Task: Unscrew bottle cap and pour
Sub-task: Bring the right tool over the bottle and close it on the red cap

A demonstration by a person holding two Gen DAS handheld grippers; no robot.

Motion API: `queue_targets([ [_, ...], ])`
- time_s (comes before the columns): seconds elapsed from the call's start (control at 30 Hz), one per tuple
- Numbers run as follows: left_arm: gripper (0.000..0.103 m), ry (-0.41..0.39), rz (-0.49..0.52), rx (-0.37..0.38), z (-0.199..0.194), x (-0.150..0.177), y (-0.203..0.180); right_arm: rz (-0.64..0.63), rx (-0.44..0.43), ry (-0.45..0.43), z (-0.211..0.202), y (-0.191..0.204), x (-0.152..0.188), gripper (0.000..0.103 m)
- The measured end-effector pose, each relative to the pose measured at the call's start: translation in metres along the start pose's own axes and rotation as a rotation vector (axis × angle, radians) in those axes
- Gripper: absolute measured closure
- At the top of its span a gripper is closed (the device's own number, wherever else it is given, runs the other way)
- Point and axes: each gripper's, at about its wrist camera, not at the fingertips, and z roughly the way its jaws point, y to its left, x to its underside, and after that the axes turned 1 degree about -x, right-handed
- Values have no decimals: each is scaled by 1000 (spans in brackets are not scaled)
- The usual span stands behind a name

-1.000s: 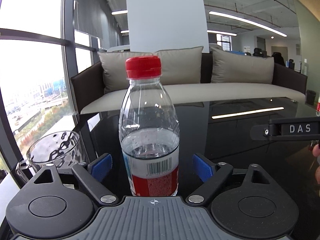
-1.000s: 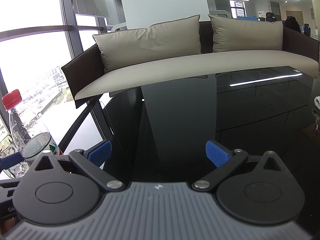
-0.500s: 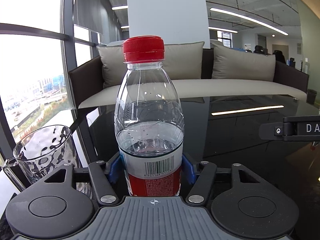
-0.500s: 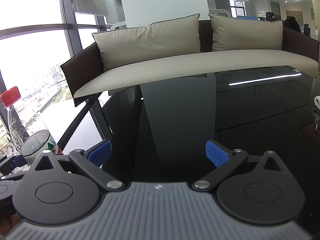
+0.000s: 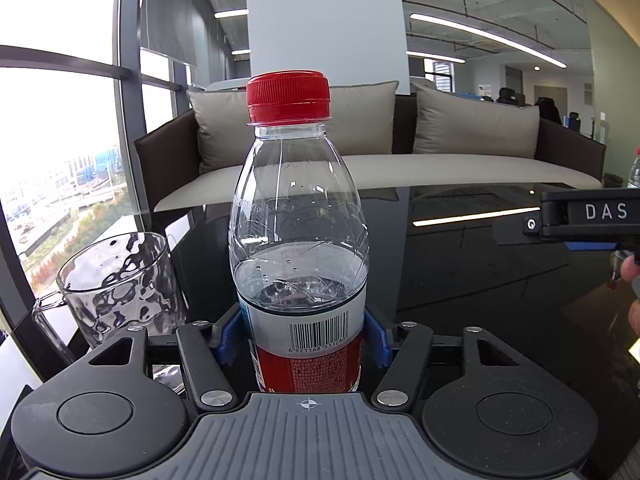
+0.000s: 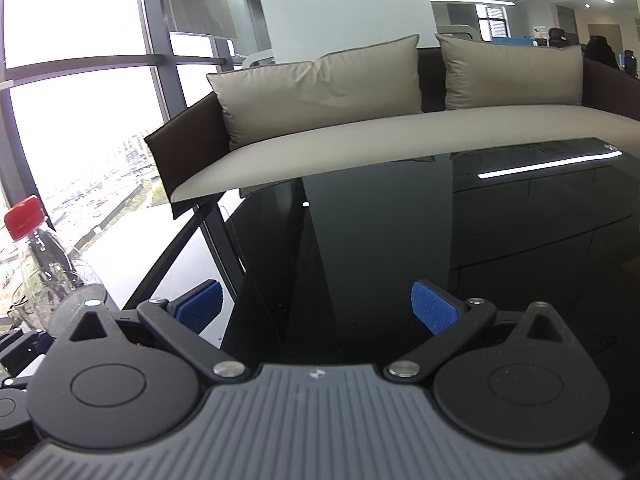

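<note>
A: Bottle — where is it sitting for you?

B: It is standing upright on the black table, just right of the glass mug. Your left gripper is clamping its blue pads against the label band, low on the body.

A: And the other claw?

B: Your right gripper is hanging with its jaws spread wide and nothing between them, well right of the bottle. The red cap is sitting fully on.

A: What is worrying you?

B: You are gripping thin plastic low down. I judge that twisting the cap may spin the bottle in the pads, and squeezing harder may slosh water out once it loosens.
</note>
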Motion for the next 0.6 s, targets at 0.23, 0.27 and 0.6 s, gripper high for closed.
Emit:
queue_targets([
  [0.23, 46, -2, 3, 4, -17, 9, 6, -13, -193, 1, -13, 21, -5, 0],
  [0.27, 46, -2, 3, 4, -18, 9, 7, -11, -209, 3, -16, 24, -7, 0],
  [0.6, 46, 1, 9, 15, -30, 13, 13, -138, -368, -42, -48, 75, -28, 0],
])
